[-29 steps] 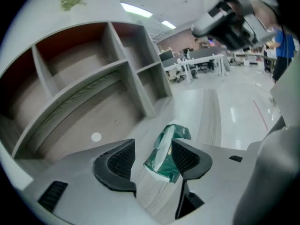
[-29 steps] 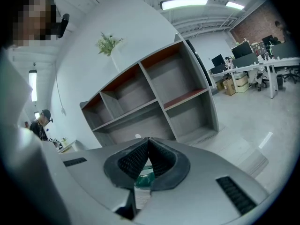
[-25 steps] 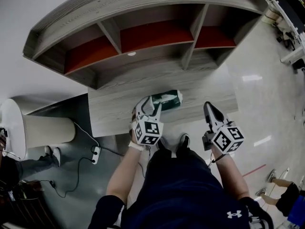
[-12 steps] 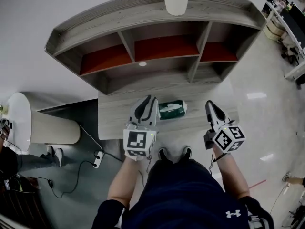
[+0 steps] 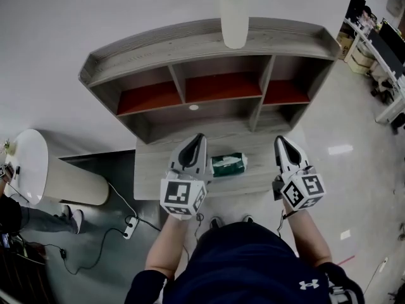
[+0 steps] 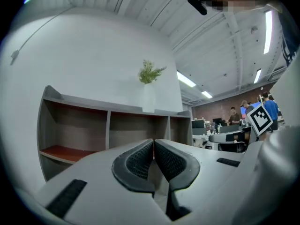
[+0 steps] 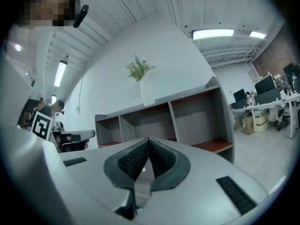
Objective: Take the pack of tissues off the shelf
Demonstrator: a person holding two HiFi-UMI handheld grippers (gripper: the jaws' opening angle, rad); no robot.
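Green pack of tissues [image 5: 228, 164] lies on the wooden shelf [image 5: 158, 170] — ungripped.

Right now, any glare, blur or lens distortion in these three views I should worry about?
Head view: fisheye bows the shelf; the floor shows one glare patch at right; pack of tissues reads sharp. Left gripper view: black vignette in the corners, the left gripper itself slightly soft up close. Right gripper view: ceiling light blown out, same vignette, shelf still legible.

Bright, even ceiling-strip light; heavy fisheye distortion, dark vignetted corners.
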